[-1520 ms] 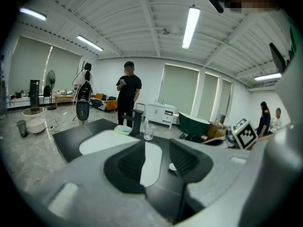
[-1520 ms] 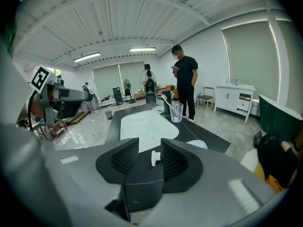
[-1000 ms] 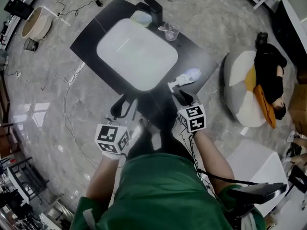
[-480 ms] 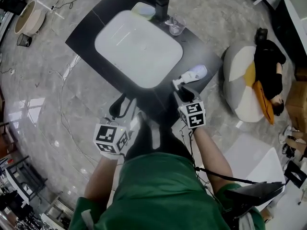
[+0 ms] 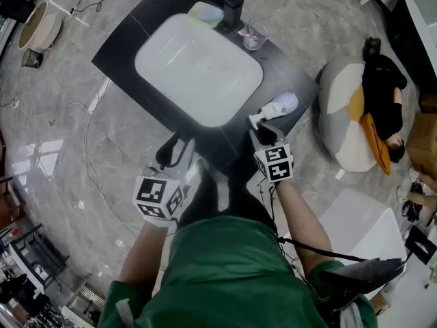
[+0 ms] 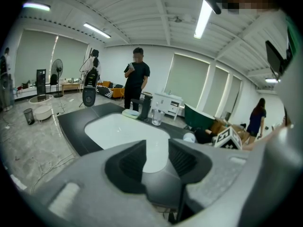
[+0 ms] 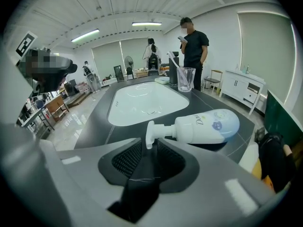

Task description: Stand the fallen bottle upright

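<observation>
Right gripper (image 7: 149,148): the ribbed pads (image 7: 127,159) stand a narrow way apart with nothing clamped between them. The white pump (image 7: 150,132) of the bottle (image 7: 203,126) sits right at the mouth of that gap. Whether it is just inside the tips or just ahead of them cannot be told. From the head view the right gripper (image 5: 265,139) is dark on the dark counter (image 5: 123,53), so its tips are hard to make out there, and the pump looks just beside them.

Left gripper (image 6: 155,150): the pads (image 6: 131,162) are apart and empty, with the sink (image 6: 118,129) showing through the gap. It hangs off the counter's near edge, well apart from the bottle. Its own right jaw hides nearly all of the bottle in that view.

The bottle (image 5: 276,106) lies on its side at the counter's right corner, beside the sink (image 5: 198,70), its pump toward the person and its base away. A glass (image 7: 186,79) stands upright at the far rim, next to the faucet (image 5: 231,2). The person's body covers the arms below the marker cubes.

Against a second ago, the right gripper has closed in on the pump. The bottle lies as it did and the left gripper has kept its place
</observation>
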A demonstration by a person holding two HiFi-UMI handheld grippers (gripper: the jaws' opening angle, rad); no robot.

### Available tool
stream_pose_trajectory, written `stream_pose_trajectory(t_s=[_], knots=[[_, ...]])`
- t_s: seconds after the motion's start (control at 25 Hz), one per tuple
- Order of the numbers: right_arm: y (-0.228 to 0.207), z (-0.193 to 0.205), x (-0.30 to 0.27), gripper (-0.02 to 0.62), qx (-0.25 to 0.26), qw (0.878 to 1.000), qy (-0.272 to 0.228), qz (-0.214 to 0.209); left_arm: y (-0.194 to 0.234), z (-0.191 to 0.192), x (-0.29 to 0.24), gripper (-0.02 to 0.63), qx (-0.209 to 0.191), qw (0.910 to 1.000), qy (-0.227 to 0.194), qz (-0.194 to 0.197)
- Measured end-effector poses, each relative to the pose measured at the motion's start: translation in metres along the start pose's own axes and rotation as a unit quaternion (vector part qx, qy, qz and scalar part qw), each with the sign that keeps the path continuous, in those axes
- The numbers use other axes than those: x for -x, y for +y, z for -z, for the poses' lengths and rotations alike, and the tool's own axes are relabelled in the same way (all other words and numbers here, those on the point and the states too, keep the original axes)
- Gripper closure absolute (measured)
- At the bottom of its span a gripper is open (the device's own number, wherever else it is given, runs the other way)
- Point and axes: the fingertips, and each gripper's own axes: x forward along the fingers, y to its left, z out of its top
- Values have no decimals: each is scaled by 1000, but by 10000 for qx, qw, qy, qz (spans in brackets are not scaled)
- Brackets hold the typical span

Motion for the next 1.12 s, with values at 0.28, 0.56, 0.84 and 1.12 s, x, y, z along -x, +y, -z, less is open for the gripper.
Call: stream_pose_trajectory(t_s=[0.28,0.56,0.84,1.12], knots=[[3,0,-1,509,-17,10000,49,23,4,-1,1,466,-18,10000,28,36],[4,-2,0,554,-85,9999,28,51,14,-6,3,469,-39,10000,1,-58],[3,-11,4,558,-54,9999,-70,72,9,-9,6,476,-49,10000,-34,-26],[3,-23,12,565,-72,9998,-168,12,19,-18,12,480,-78,9998,-129,-151]])
